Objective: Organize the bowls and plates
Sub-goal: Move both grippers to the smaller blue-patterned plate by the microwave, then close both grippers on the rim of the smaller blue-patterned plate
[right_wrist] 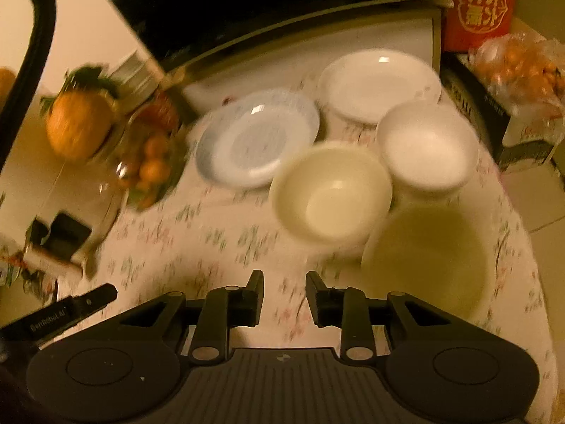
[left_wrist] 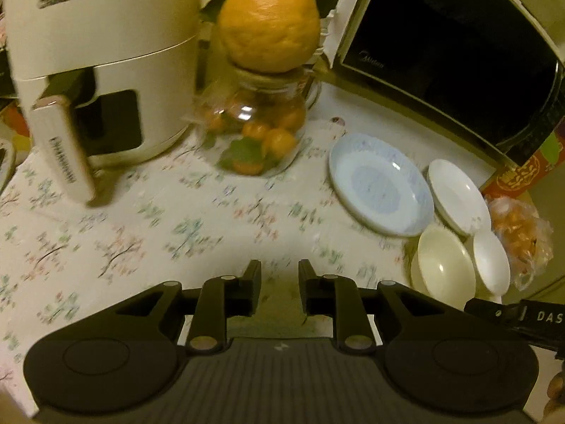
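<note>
Both the left claw (left_wrist: 275, 284) and the right claw (right_wrist: 284, 295) are seen slightly parted and empty. The worktop (left_wrist: 159, 233) is crowded by an air fryer (left_wrist: 102, 53), a fruit jar (left_wrist: 254, 123) and a microwave (left_wrist: 452, 46) behind the plates (left_wrist: 379, 183) and bowls (left_wrist: 445, 265).

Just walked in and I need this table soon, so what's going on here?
A person holds two grippers over the table, sorting dishes. The left gripper and right gripper are both open and hold nothing. The blue plate, white plate, cream bowl and white bowl sit unstacked beside the microwave.

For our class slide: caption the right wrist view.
Open right hand-held gripper above two plates and two bowls.
</note>
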`<action>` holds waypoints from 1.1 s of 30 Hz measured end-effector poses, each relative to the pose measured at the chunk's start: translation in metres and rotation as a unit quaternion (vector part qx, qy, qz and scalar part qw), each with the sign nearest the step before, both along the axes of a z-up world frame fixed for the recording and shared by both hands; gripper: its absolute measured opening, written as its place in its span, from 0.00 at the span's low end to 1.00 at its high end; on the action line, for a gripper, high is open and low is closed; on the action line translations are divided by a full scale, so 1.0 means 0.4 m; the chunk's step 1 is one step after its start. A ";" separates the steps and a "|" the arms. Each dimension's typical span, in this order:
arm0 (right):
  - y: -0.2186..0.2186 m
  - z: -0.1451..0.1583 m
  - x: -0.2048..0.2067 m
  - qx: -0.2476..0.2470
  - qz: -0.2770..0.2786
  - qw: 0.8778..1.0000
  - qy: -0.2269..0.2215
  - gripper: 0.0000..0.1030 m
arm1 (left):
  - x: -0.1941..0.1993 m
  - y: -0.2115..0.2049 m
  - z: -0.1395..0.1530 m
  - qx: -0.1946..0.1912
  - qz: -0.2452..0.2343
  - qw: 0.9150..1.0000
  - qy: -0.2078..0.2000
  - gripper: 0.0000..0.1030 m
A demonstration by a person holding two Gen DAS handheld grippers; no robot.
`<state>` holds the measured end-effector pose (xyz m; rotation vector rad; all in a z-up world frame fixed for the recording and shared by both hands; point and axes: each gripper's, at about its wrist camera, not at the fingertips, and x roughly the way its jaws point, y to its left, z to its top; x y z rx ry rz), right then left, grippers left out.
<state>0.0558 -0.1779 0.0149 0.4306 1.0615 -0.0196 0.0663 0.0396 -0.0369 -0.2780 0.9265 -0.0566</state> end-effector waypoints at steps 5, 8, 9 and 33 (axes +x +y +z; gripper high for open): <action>-0.031 0.004 0.066 -0.009 -0.001 1.000 -0.023 0.33 | 0.073 -0.031 -0.019 -0.020 0.003 1.000 -0.005 0.20; -0.051 0.002 0.108 -0.015 -0.011 0.999 -0.041 0.37 | 0.124 -0.050 -0.029 -0.033 0.011 0.999 -0.016 0.22; -0.060 -0.002 0.121 -0.012 -0.016 0.999 -0.045 0.38 | 0.141 -0.055 -0.033 -0.037 0.013 0.999 -0.019 0.24; -0.142 -0.169 0.355 0.039 -0.081 0.996 -0.013 0.37 | 0.357 -0.134 -0.148 -0.083 0.007 0.997 0.000 0.34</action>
